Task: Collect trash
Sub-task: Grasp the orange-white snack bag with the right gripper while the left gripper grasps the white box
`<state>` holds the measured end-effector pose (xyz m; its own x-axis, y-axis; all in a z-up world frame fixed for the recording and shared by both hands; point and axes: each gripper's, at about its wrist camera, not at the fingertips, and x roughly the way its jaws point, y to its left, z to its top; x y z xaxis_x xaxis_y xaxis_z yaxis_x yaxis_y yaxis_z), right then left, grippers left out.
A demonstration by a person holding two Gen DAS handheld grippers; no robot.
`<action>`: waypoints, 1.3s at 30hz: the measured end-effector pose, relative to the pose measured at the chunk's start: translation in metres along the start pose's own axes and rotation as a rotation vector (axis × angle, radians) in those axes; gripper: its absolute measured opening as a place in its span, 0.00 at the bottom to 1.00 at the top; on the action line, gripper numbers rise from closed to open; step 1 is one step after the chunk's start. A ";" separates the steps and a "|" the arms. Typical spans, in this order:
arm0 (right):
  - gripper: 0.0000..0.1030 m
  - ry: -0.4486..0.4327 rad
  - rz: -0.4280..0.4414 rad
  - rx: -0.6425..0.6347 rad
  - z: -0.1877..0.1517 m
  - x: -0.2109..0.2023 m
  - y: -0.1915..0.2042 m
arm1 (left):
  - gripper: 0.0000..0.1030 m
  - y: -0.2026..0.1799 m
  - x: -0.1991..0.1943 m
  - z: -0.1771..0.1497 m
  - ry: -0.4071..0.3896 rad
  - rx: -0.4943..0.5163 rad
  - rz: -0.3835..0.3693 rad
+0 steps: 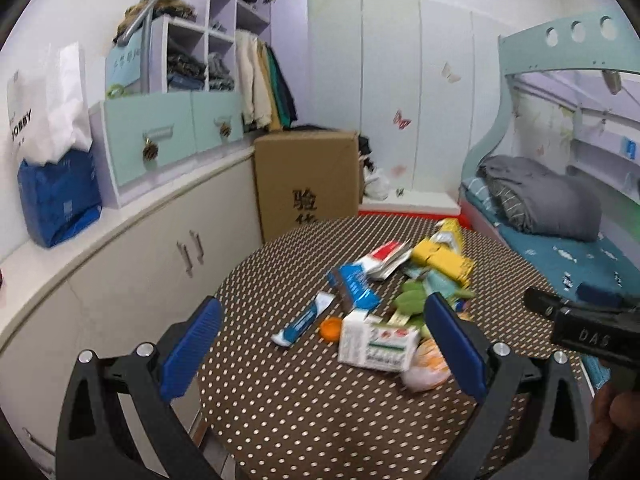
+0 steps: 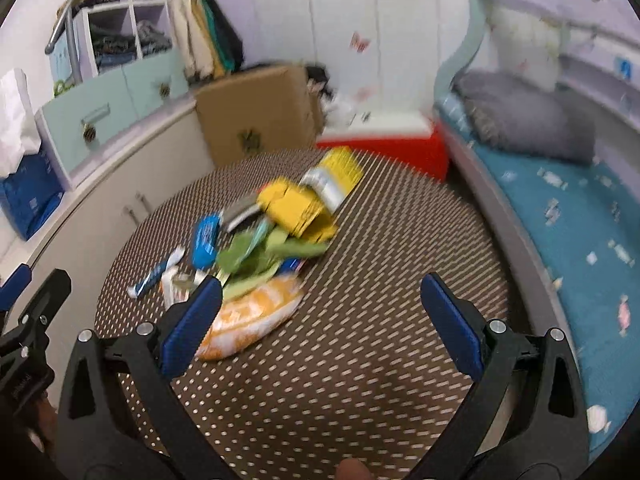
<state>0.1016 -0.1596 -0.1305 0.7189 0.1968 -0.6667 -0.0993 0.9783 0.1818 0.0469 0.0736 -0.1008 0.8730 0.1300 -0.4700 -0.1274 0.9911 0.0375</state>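
Trash pile of crumpled wrappers and small cartons (image 1: pixel 400 296) lies on the brown dotted round table (image 1: pixel 280 400), just ahead of the released left gripper (image 1: pixel 320 344), which is nearer than the likewise released right gripper (image 2: pixel 320 324).

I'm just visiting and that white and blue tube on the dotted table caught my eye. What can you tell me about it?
The tube is a squeezable toothpaste-style tube, white with a blue printed band, looking like soft plastic. It lies flat on the brown dotted tablecloth at the left edge of the trash pile, flat crimped end pointing away. An orange round piece sits beside it. No gripper touches it.
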 end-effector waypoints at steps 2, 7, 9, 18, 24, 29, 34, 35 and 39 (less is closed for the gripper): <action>0.94 0.051 0.044 0.020 -0.006 0.021 0.007 | 0.96 0.009 0.013 -0.010 0.034 -0.010 0.015; 0.93 0.140 0.127 0.065 -0.011 0.062 0.022 | 0.96 0.021 0.028 -0.023 0.083 -0.021 0.031; 0.77 0.163 0.149 0.081 -0.012 0.075 0.027 | 0.96 0.023 0.031 -0.025 0.098 -0.024 0.029; 0.48 0.135 0.164 0.076 -0.018 0.063 0.009 | 0.96 0.005 0.051 -0.031 0.153 0.020 -0.027; 0.46 0.101 0.133 0.110 -0.018 0.046 -0.029 | 0.96 -0.023 0.068 -0.043 0.201 0.081 -0.070; 0.46 0.090 0.134 0.127 -0.017 0.041 -0.047 | 0.96 -0.042 0.087 -0.041 0.231 0.149 -0.074; 0.46 0.084 0.136 0.122 -0.021 0.038 -0.049 | 0.96 -0.060 0.107 -0.040 0.282 0.188 -0.065; 0.46 0.085 0.136 0.122 -0.022 0.038 -0.049 | 0.96 -0.063 0.106 -0.039 0.282 0.193 -0.068; 0.46 0.091 0.145 0.120 -0.025 0.038 -0.050 | 0.96 -0.072 0.112 -0.040 0.304 0.216 -0.034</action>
<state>0.1168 -0.1998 -0.1829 0.6375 0.3453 -0.6887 -0.1104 0.9256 0.3619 0.1349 0.0155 -0.1917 0.6916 0.1152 -0.7131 0.0297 0.9818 0.1874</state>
